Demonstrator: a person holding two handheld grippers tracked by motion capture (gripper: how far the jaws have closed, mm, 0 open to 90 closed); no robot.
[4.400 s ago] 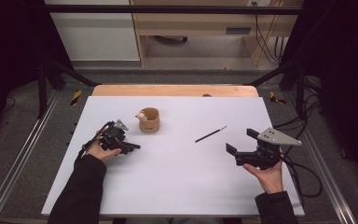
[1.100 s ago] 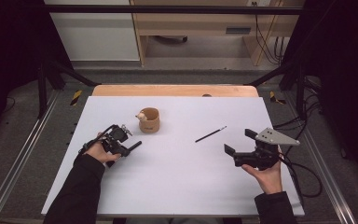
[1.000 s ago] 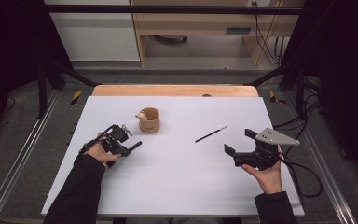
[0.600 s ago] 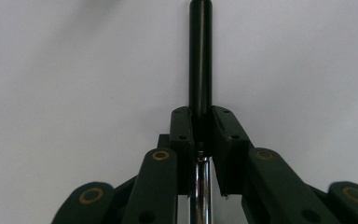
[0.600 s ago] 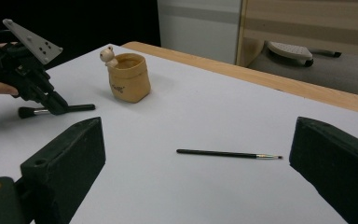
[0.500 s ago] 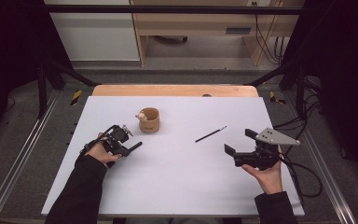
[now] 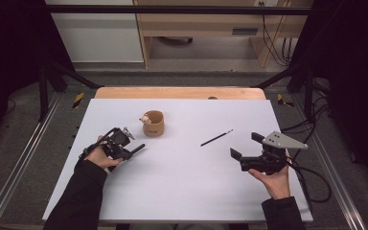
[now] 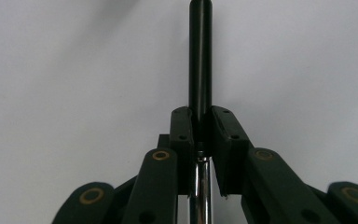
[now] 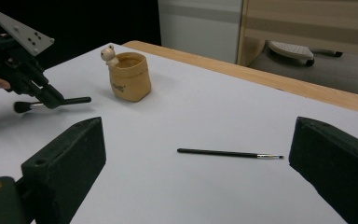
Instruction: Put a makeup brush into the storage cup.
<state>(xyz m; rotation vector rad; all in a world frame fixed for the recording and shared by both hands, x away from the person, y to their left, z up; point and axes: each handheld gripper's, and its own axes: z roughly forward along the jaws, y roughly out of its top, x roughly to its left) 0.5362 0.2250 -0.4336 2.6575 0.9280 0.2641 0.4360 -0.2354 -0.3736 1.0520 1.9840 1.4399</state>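
My left gripper (image 7: 125,152) (image 8: 200,116) is shut on a black-handled makeup brush (image 8: 200,56) just above its chrome ferrule, low over the white table (image 7: 182,191) at the left. The handle (image 7: 137,148) points toward a tan pot (image 7: 153,123) with a small figure on its rim. From the right gripper view, the left gripper (image 9: 51,100) holds that brush (image 9: 77,100) level, left of the pot (image 9: 129,77). A thin black paintbrush (image 7: 216,137) (image 9: 228,153) lies flat right of centre. My right gripper (image 7: 246,146) (image 9: 198,158) stands open beside it, nothing between its jaws.
A wooden strip (image 7: 179,92) runs along the table's far edge. Metal frame rails (image 7: 24,158) flank both sides. A black cable (image 7: 316,182) trails from the right gripper over the table's right edge.
Since the oldest frame the left hand has turned its gripper slightly with the brush still held. Over the last second nothing has visibly moved.
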